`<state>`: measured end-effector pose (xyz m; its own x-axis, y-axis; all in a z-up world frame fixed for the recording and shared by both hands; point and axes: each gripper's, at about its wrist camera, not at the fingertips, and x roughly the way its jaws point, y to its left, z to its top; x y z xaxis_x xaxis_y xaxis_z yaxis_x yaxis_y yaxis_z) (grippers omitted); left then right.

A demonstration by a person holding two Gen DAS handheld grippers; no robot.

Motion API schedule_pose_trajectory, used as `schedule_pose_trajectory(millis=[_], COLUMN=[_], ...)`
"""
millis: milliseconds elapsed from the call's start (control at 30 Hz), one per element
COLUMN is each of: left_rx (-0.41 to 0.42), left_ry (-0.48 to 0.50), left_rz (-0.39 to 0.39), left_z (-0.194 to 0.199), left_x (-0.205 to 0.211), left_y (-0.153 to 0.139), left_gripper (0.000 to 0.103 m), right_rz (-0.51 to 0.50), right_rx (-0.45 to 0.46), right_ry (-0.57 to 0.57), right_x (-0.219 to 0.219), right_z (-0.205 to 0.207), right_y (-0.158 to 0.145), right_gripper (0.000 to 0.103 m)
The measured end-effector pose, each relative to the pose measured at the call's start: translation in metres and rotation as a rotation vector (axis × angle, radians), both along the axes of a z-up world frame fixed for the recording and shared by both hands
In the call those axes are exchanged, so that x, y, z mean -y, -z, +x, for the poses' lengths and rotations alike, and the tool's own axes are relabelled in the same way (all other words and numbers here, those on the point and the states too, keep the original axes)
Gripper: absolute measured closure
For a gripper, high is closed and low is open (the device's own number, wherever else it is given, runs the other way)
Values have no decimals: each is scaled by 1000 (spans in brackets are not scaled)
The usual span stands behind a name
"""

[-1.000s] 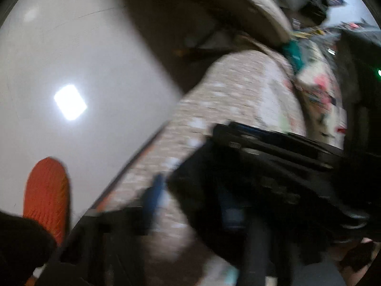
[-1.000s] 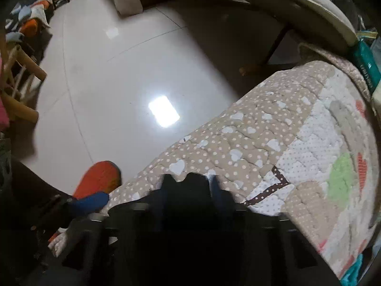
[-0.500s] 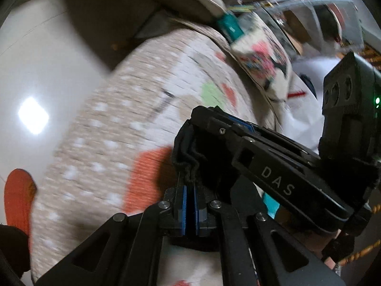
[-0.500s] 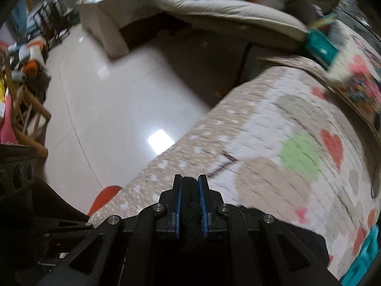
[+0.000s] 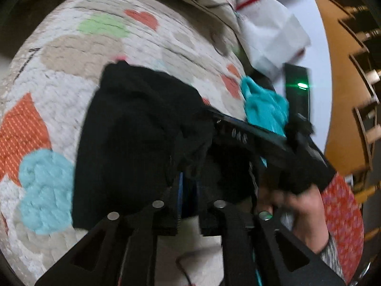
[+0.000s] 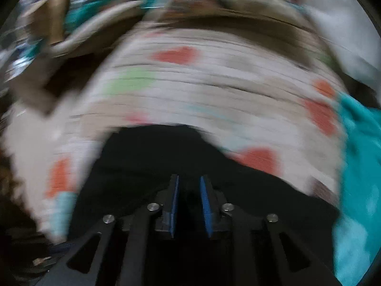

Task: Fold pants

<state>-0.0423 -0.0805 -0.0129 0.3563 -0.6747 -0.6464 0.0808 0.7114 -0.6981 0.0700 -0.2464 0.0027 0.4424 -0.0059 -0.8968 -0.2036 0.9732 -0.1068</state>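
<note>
Black pants [image 5: 133, 128] lie spread on a quilt with coloured hearts [image 5: 71, 71]. My left gripper [image 5: 188, 178] sits at their near right edge; its blue pads stand close together with bunched black cloth at the tips, and its jaws are opening. To its right, a hand [image 5: 302, 209] holds the right gripper's black frame, whose tip reaches the same bunched edge. The blurred right wrist view shows my right gripper [image 6: 189, 183] over the pants [image 6: 152, 157]. Its jaws are opening with a clear gap, and I cannot tell whether cloth is between them.
A teal cloth [image 5: 264, 112] lies on the quilt's right side, also seen as a teal cloth [image 6: 357, 166] in the right wrist view. White bedding [image 5: 269, 31] is piled behind it. Wooden furniture [image 5: 345, 95] stands at the far right.
Both views have swung from the shiny floor and the quilt's edge onto the quilt's middle. The pants, held up before, now lie on the quilt. The right pads have parted.
</note>
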Motion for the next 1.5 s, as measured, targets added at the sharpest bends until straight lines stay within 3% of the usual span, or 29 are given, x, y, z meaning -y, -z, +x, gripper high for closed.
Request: schedule_pose_trajectory(millis=[67,167,267,333,400,467,533,567,700,833,867,900,933,967,1000,1067,1100,1133,1300,1500], left_rx=[2,-16,-56,-67,-64,-61,-57,-56,-30,41,46,43,38,34,27,15,12,8,-21,-76], left_ry=[0,-84,-197,-236,-245,-232,-217,-213,-192,-119,-102,-81,-70,-62,-62,-59,-60,-60,-82,-203], left_rz=[-4,-7,-11,-5,15,27,33,29,8,76,100,153,176,175,171,170,174,179,171,181], left_z=[-6,-11,-9,-9,-6,2,7,9,10,4,3,4,5,6,6,8,9,9,13,16], left_x=[-8,-37,-68,-79,-79,-70,-61,-58,-49,-35,-33,-30,-30,-32,-34,-35,-35,-35,-54,-105], left_y=[-1,2,12,16,19,24,29,31,39,34,34,35,38,40,41,40,39,38,32,30], left_gripper=[80,76,75,75,75,73,68,63,49,45,62,88,91,92,93,94,94,94,95,95], right_rz=[-23,82,278,423,468,385,163,113,124,122,104,64,5,-57,-97,-35,-12,9,61,121], right_rx=[8,85,113,53,-23,-101,-145,-130,-70,-38,-38,-45,-74,-125,-183,-187,-186,-194,-204,-205], right_ry=[124,174,25,-83,-128,-107,-15,4,-68,-197,-224,-250,-271,-268,-249,-197,-193,-176,-153,-216], right_x=[28,41,19,0,-16,-25,-24,-22,-43,-99,-113,-128,-142,-152,-157,-158,-159,-159,-168,-218], right_z=[2,-8,-22,-28,-32,-29,-25,-25,-21,-3,6,14,23,31,37,41,42,43,45,50], right_y=[-5,-29,-47,-45,-33,-13,9,10,-10,-17,-14,-6,7,24,38,37,33,30,26,23], right_gripper=[71,70,70,70,70,70,70,71,68,31,30,26,26,26,43,59,83,88,92,93])
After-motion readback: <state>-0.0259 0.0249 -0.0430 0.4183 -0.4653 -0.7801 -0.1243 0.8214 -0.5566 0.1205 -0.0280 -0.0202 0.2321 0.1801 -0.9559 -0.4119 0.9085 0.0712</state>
